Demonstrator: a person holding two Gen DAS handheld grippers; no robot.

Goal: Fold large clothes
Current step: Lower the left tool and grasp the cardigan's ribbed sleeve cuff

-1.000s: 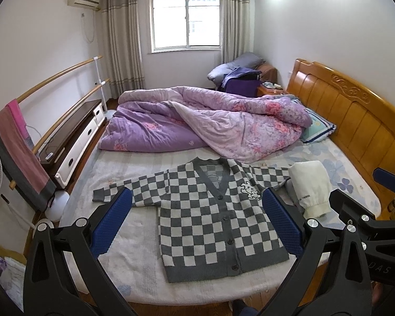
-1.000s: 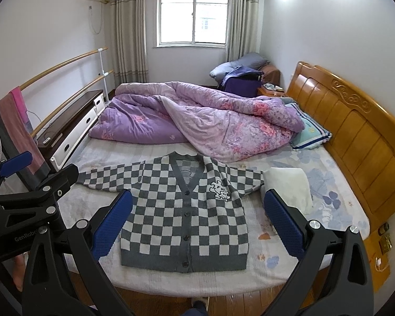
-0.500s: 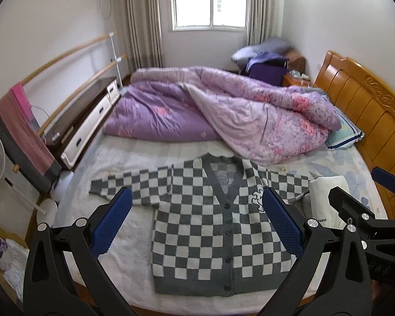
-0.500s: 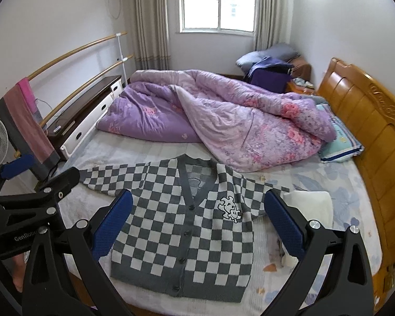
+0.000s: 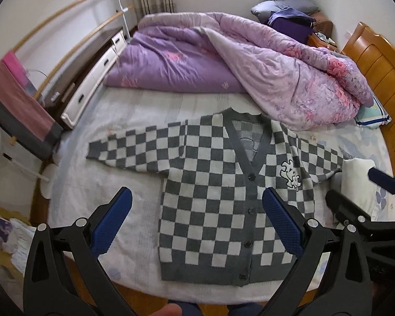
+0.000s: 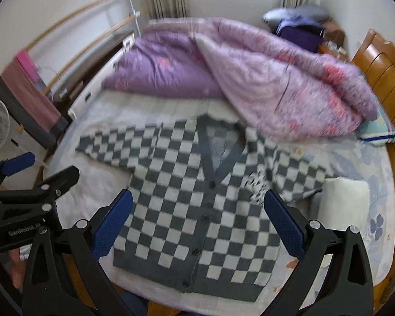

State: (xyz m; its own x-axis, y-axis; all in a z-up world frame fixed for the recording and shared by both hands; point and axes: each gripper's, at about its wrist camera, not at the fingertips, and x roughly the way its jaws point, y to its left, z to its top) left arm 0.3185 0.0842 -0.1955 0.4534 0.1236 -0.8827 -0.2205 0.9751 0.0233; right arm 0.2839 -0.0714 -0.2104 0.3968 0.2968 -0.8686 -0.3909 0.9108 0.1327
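I see both hand-held grippers, left (image 5: 196, 221) and right (image 6: 197, 223), spread wide apart, holding nothing. The checkered cardigan (image 5: 223, 197) lies flat, buttoned, sleeves out, on the bed (image 5: 113, 184) below them.

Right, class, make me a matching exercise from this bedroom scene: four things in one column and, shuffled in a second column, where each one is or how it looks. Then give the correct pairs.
Column 1
1. checked cardigan
2. purple quilt
3. white folded cloth
4. pink towel

Column 2
A. draped over a wooden rail by the wall
B. spread flat, buttoned, at the near edge of the bed
C. bunched up across the far half of the bed
D. lying by the cardigan's sleeve on the headboard side

Pairs: 1-B, 2-C, 3-D, 4-A
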